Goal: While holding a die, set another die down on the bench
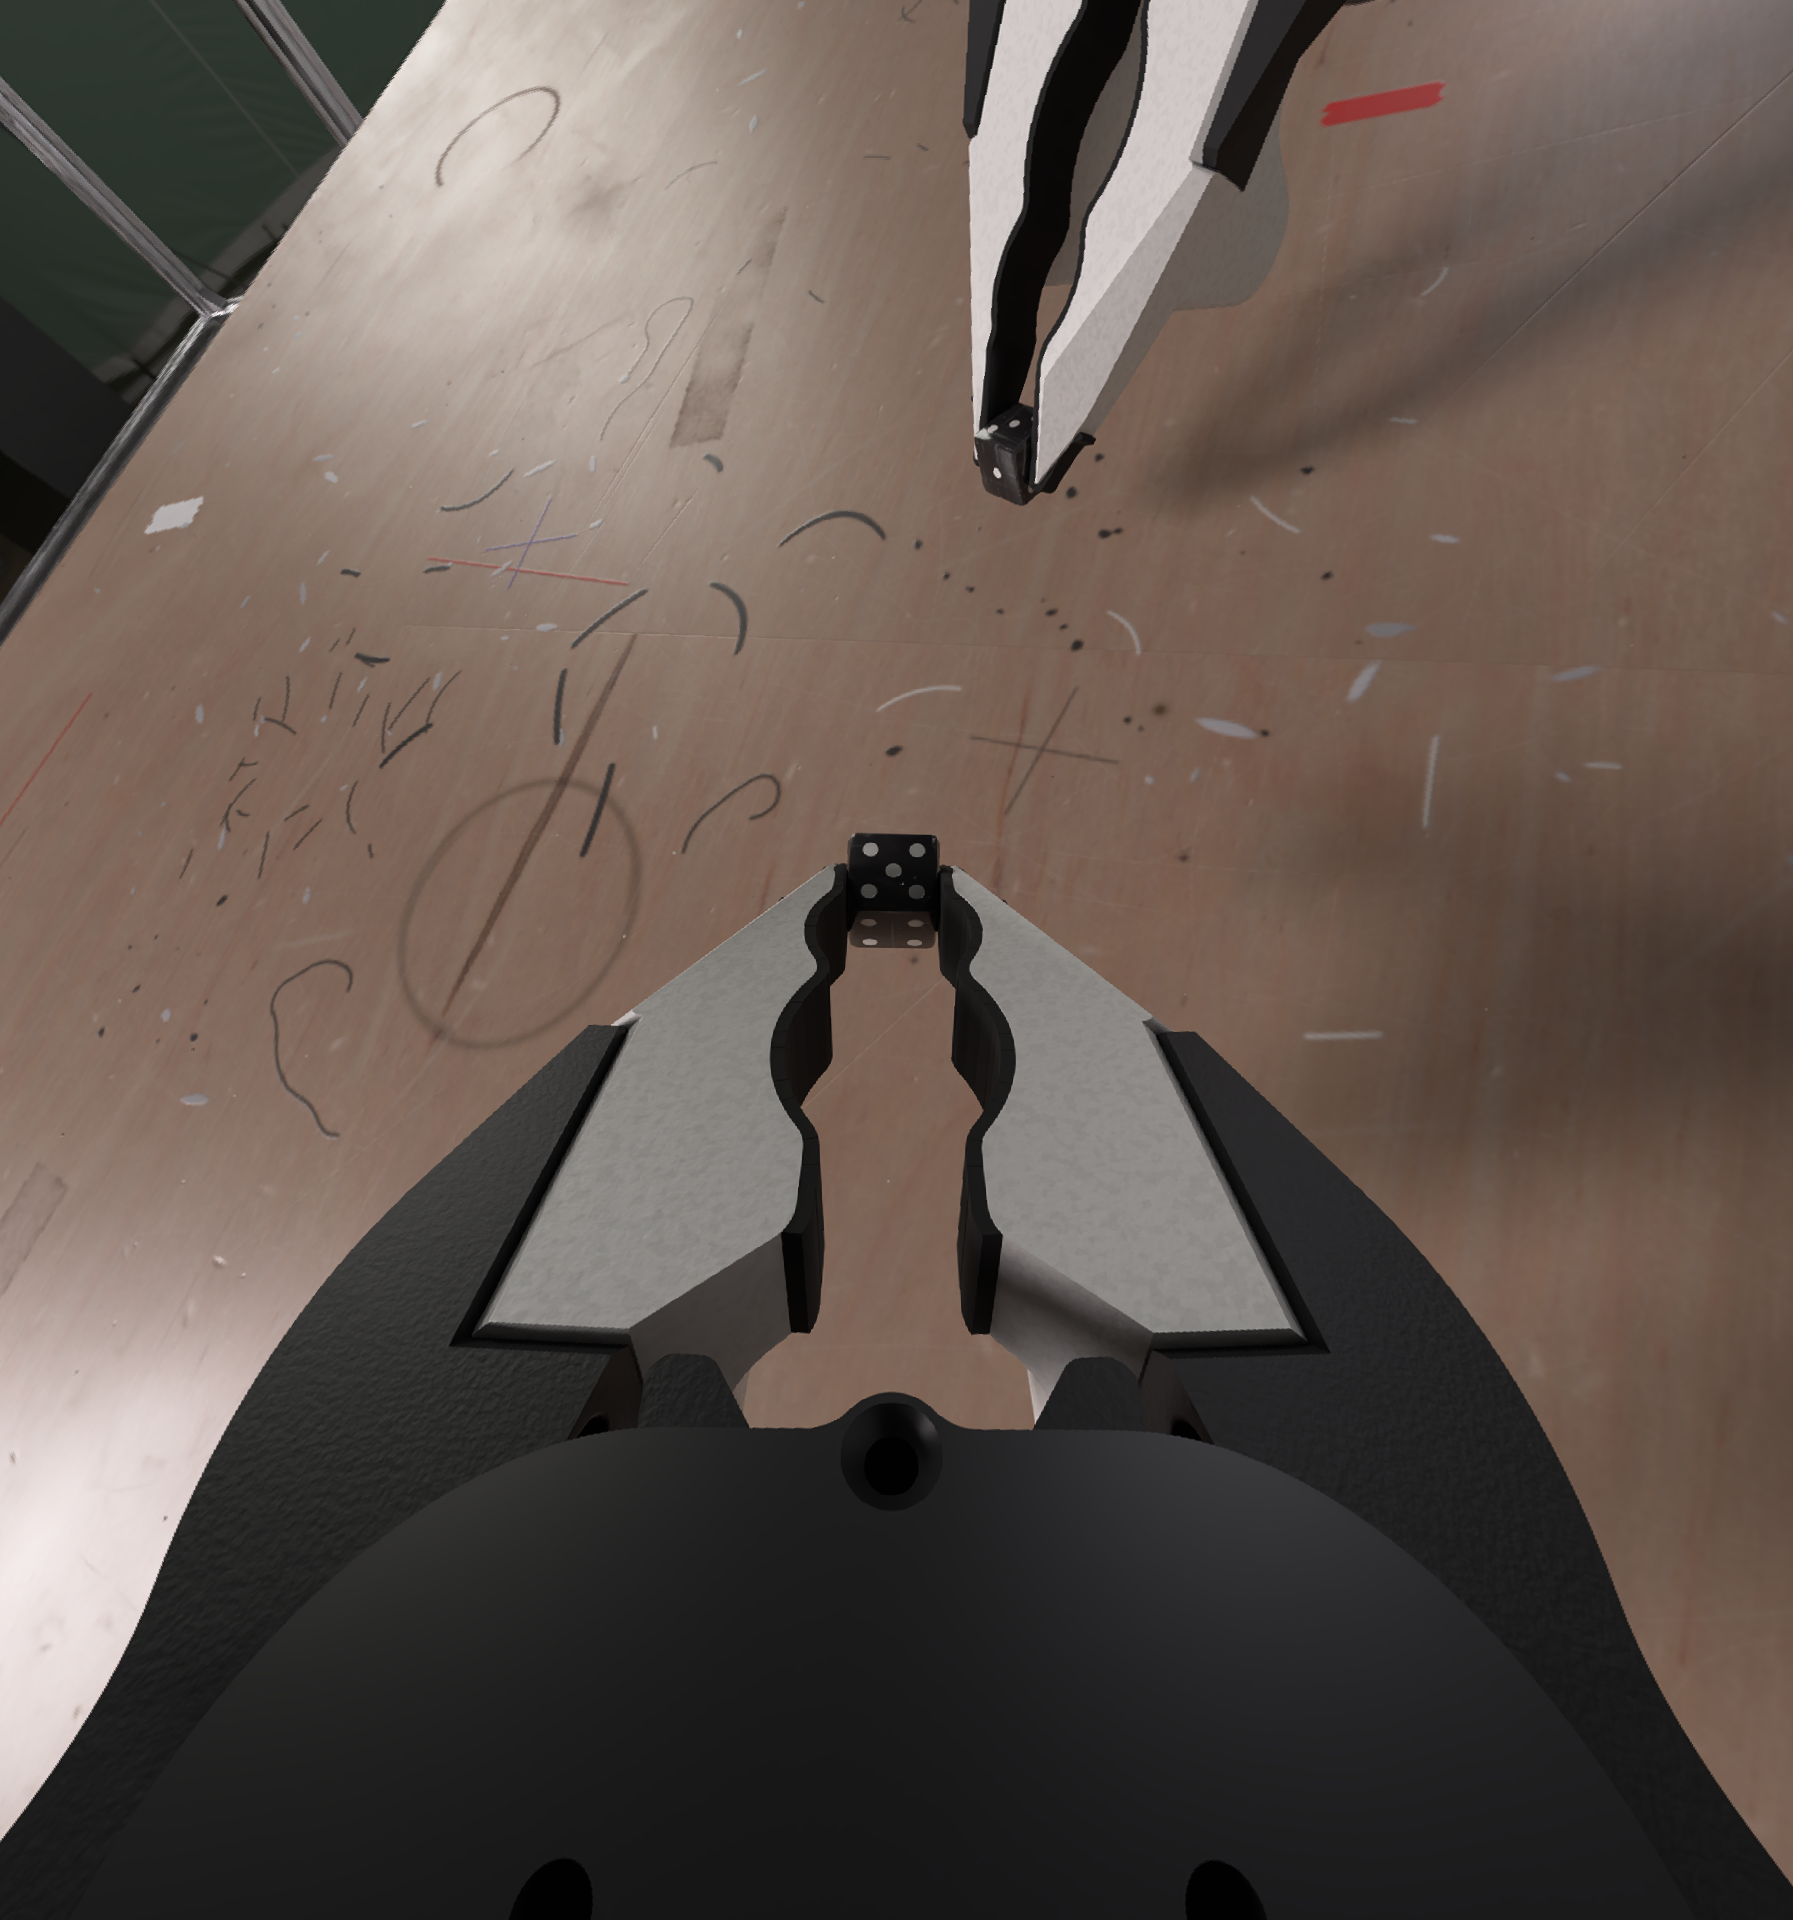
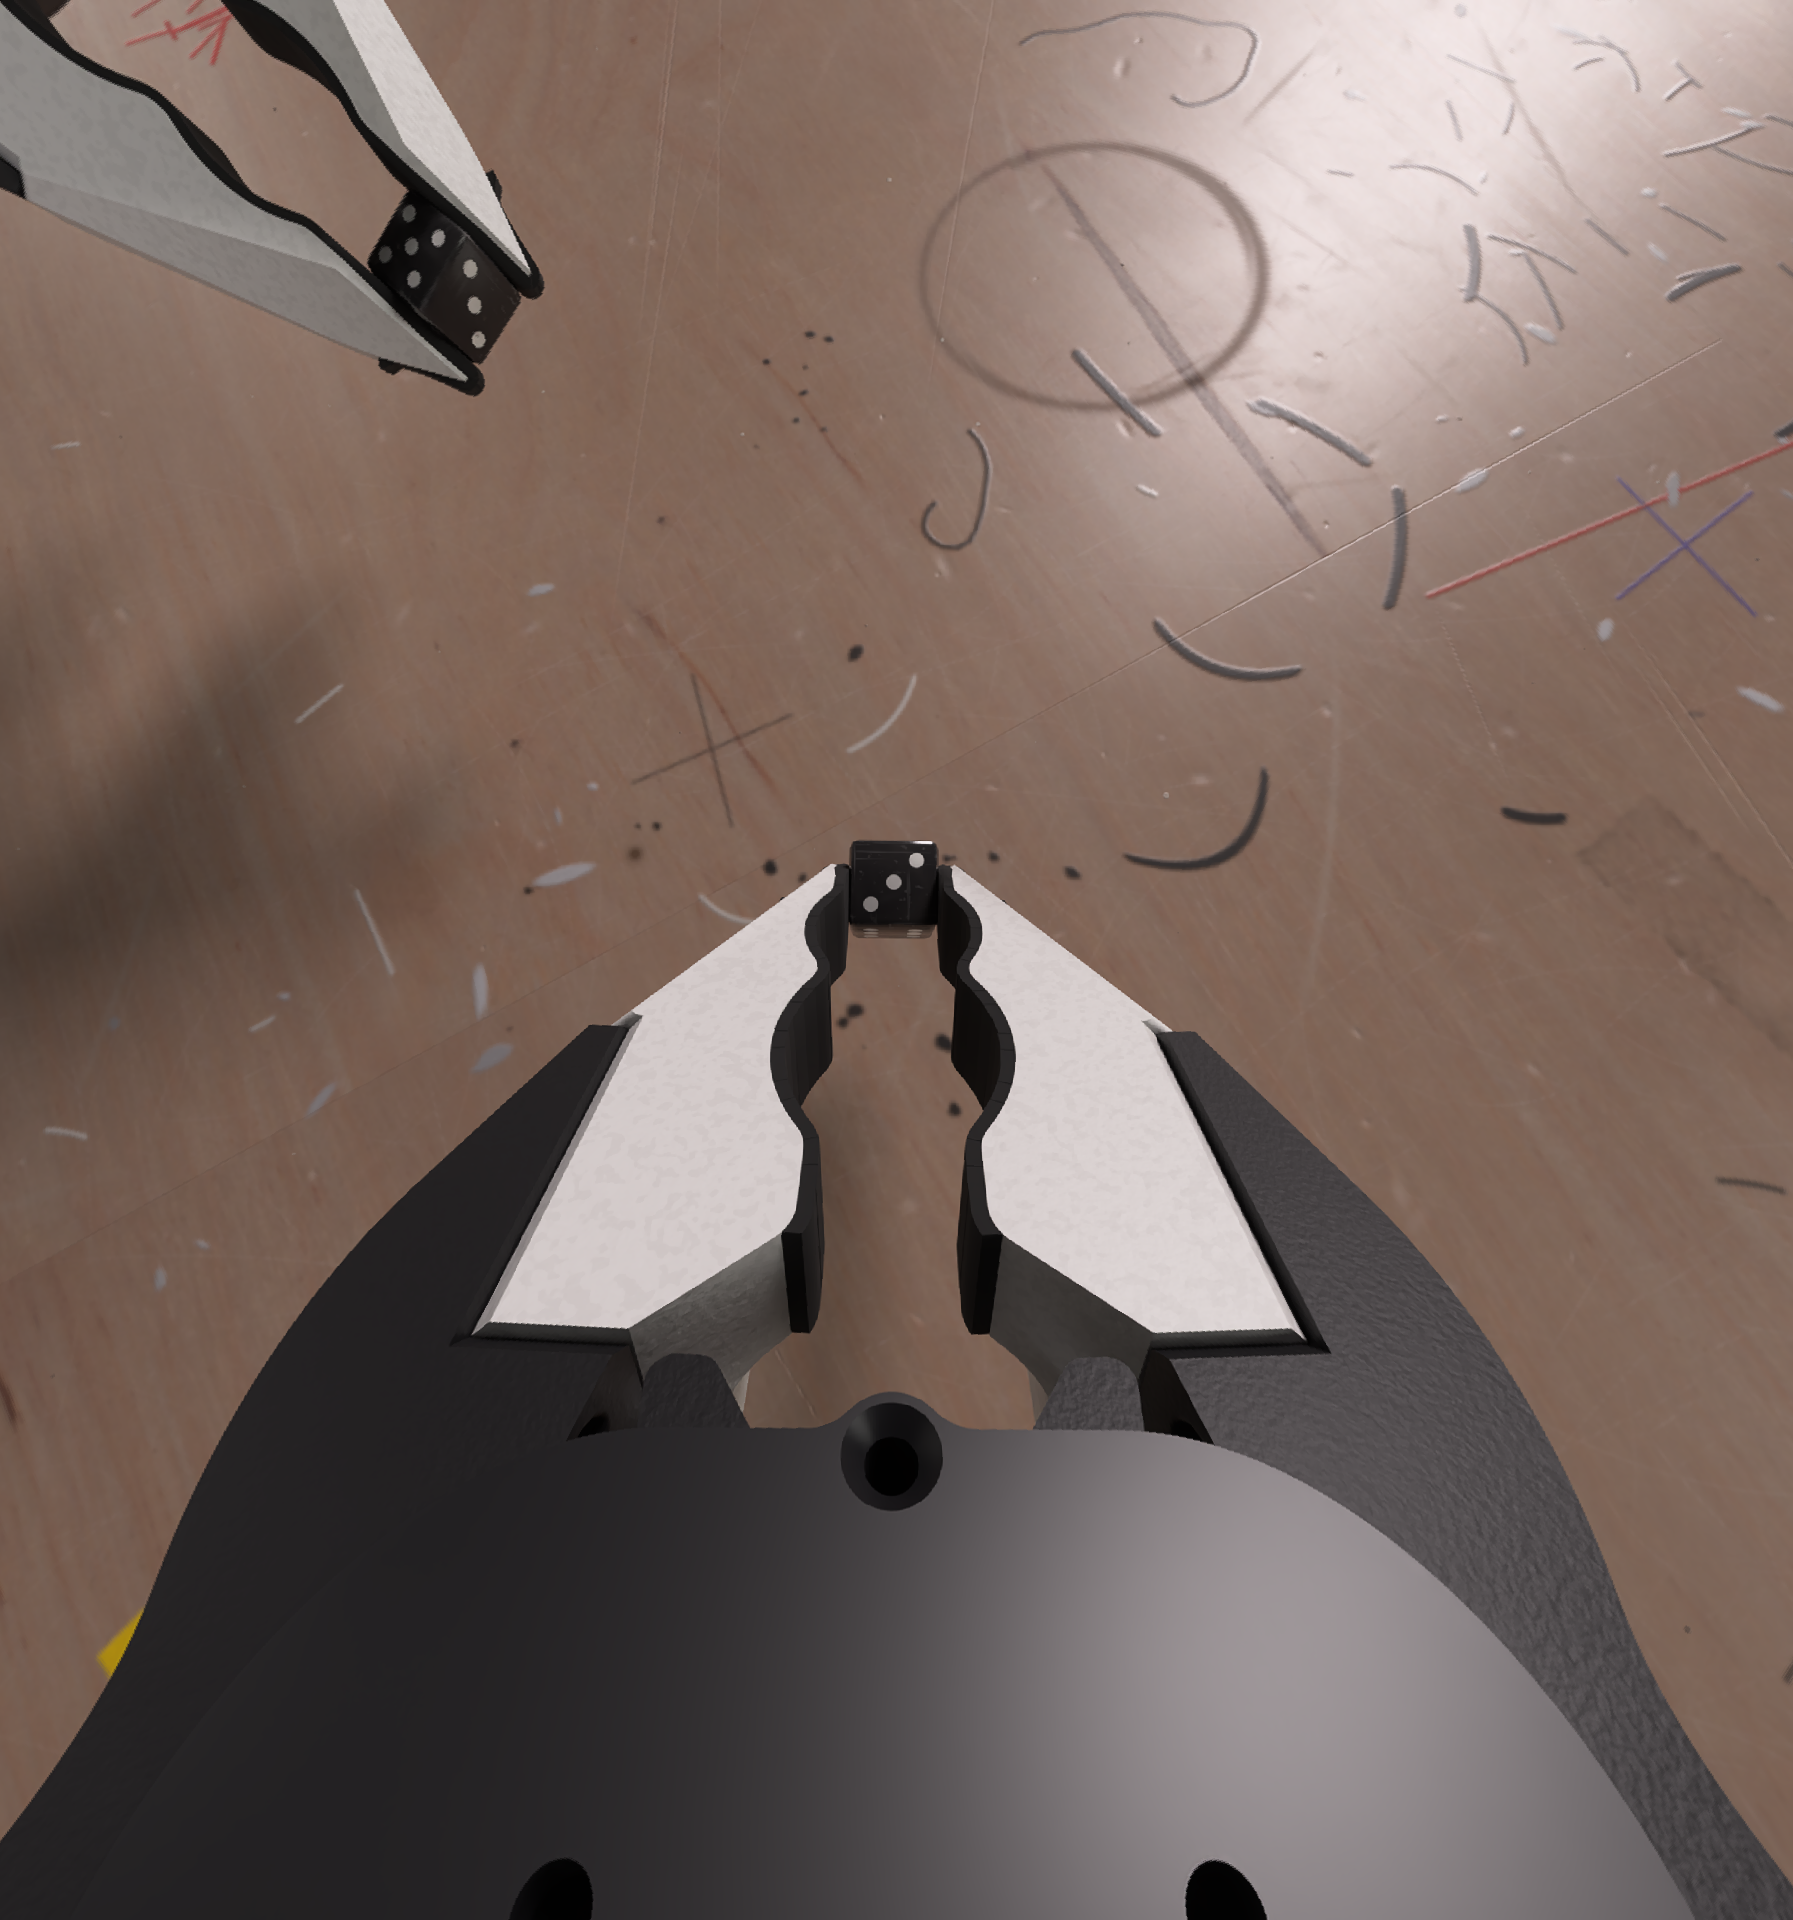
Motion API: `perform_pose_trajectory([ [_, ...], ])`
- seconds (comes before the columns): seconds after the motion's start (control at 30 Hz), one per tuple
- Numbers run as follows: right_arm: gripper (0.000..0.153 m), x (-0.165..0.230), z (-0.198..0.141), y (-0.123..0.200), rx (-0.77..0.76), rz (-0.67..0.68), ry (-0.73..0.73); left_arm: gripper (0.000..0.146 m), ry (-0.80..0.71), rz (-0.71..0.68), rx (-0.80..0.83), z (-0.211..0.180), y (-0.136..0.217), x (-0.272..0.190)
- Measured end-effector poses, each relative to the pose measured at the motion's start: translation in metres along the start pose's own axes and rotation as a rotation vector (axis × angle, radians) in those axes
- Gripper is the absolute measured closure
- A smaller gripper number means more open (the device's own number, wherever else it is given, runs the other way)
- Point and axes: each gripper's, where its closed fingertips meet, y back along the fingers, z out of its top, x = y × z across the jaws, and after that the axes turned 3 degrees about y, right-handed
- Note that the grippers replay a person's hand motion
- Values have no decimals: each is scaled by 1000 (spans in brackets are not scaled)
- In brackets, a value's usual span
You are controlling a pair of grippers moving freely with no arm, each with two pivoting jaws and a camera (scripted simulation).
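Observation:
My left gripper (image 1: 893, 883) is shut on a black die with white pips (image 1: 893, 871), pinched at the fingertips above the bench (image 1: 352, 1039). My right gripper (image 2: 893, 883) is shut on a second black die (image 2: 892, 881), held close over the bench (image 2: 456, 623). Whether that die touches the surface cannot be told. In the left wrist view the right gripper (image 1: 1017, 462) shows at the top with its die (image 1: 1003, 457) low near the bench. In the right wrist view the left gripper (image 2: 456, 286) shows at the top left with its die (image 2: 442, 278).
The wooden bench is scuffed, with a drawn circle (image 1: 518, 914), pencil crosses (image 2: 715, 743) and paint flecks. Its metal-trimmed left edge (image 1: 71, 499) drops to a dark floor. A red tape strip (image 1: 1382, 104) lies far right. A yellow scrap (image 2: 118, 1647) shows by my right gripper's body.

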Motion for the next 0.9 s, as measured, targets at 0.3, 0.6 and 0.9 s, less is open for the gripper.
perform_pose_trajectory([
  [0.3,137,0,-2,1,3,-10,-2,130,-1,2,-1,1,2,1],
  [0.6,137,0,-1,1,2,-12,-5,130,0,1,-4,1,3,1],
  [0.9,137,0,-2,1,5,-15,-8,130,2,0,-6,1,4,1],
])
